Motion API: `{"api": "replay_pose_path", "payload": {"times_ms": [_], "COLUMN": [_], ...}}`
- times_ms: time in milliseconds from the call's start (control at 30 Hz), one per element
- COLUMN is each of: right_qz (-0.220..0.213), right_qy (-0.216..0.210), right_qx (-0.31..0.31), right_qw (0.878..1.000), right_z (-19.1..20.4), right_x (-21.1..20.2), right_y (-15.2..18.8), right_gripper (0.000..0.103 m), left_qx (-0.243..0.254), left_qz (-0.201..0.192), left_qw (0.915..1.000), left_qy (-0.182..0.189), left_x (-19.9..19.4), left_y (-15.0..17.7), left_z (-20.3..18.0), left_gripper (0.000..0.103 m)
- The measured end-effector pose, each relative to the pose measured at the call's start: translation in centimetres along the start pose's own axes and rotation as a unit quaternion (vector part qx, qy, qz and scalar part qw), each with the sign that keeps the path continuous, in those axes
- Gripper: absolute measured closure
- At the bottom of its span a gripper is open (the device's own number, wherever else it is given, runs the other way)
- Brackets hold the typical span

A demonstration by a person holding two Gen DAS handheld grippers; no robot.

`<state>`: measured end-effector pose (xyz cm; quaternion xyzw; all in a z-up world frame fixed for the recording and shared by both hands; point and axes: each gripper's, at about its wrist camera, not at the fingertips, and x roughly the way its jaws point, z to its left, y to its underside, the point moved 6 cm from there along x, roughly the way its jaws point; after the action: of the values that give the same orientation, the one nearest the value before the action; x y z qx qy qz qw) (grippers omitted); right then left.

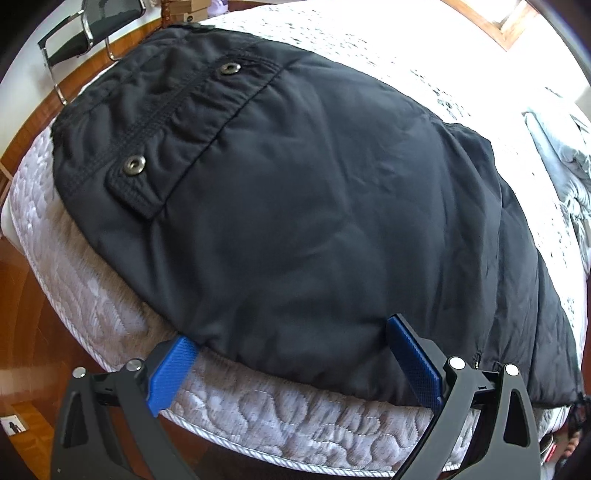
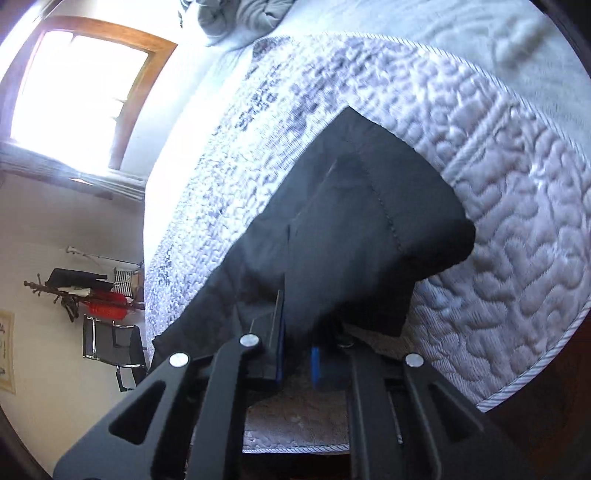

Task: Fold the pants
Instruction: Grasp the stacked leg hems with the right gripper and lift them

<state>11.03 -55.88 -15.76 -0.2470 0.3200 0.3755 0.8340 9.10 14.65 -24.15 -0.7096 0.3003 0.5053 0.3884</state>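
Black pants (image 1: pixel 295 192) lie spread on the quilted mattress (image 1: pixel 258 410), waistband with two metal snaps at the far left. My left gripper (image 1: pixel 291 350) is open, its blue fingers (image 1: pixel 171 373) straddling the near edge of the pants at the mattress side. In the right wrist view my right gripper (image 2: pixel 297 332) is shut on a fold of the black pants (image 2: pixel 354 236), lifted off the mattress (image 2: pixel 517 221) near its corner.
A black chair (image 1: pixel 88 29) stands beyond the bed on the wooden floor (image 1: pixel 33 314). Grey bedding (image 1: pixel 561 158) lies bunched at the right. A window (image 2: pixel 77 85), a coat rack (image 2: pixel 92 295) and the chair (image 2: pixel 114 347) show past the bed.
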Motion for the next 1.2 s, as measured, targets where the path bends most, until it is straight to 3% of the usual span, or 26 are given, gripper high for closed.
{"api": "replay_pose_path", "payload": {"times_ms": [200,367,500,633,1000,1200], "right_qz": [-0.038,-0.036,-0.023,-0.026,-0.032,-0.063], "right_qy": [0.03,0.074,0.095,0.083,0.098,0.12], "right_qx": [-0.029,0.011,0.054,0.077,0.069,0.052], "right_qw": [0.998,0.997,0.994,0.993,0.992,0.989], "right_z": [0.3,-4.2,-8.3,-9.9,-9.1,-6.8], "right_x": [-2.7,-2.5,-1.0,-0.7,-0.8,-1.5], "right_y": [-2.3,-3.3,-2.2,-1.5,-1.9,-2.2], "right_gripper": [0.097,0.098,0.098,0.098,0.098,0.098], "left_qx": [0.027,0.037,0.039,0.031,0.06,0.058], "left_qz": [-0.002,0.006,0.005,0.013,-0.023,-0.043], "left_qw": [0.9996,0.9991,0.999,0.9992,0.9979,0.9972], "left_qy": [0.01,0.02,0.02,0.021,0.001,0.022], "left_x": [1.2,2.6,3.3,4.3,2.7,-0.2], "left_y": [-0.8,-1.9,-3.2,-4.9,-3.0,-0.6], "left_z": [-2.3,-4.7,-5.4,-5.2,-2.7,-1.6], "left_gripper": [0.004,0.004,0.003,0.003,0.004,0.004]}}
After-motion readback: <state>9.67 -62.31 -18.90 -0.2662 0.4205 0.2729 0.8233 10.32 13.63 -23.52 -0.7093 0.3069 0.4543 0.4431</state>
